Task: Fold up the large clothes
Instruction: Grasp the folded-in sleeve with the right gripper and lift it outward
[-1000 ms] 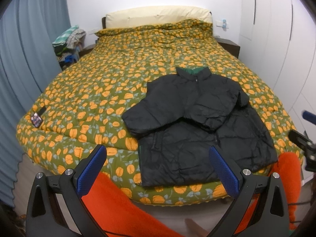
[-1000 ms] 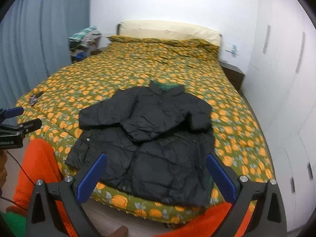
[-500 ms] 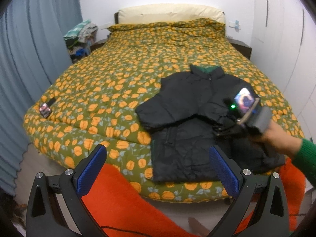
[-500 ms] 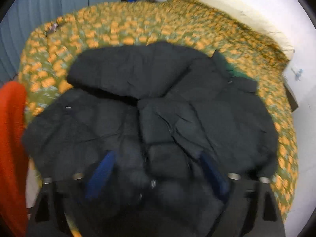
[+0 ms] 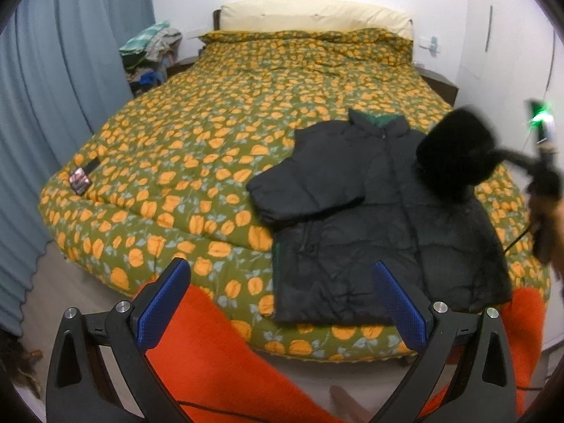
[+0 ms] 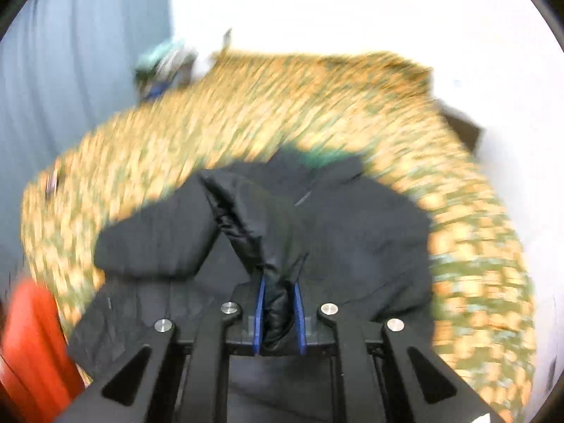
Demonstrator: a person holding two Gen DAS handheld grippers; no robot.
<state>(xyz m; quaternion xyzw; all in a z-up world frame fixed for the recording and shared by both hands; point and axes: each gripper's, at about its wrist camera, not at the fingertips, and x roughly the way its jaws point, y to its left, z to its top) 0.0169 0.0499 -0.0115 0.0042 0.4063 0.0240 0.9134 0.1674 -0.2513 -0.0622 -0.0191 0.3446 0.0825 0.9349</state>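
Right gripper [image 6: 278,312] jaws pinch a lifted sleeve [image 6: 257,225] of the black jacket [image 5: 370,211] on the bed [image 5: 211,134]; left gripper [image 5: 282,303] jaws wide, short of the bed edge, orange trousers [image 5: 225,359] below.

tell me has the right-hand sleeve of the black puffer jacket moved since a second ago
Yes. The sleeve, then folded flat across the black puffer jacket, is now pinched in the right gripper and lifted off the floral bedspread.

Jacket [image 5: 370,218] on bed [image 5: 218,141] near edge, pillow [image 5: 313,16] behind.
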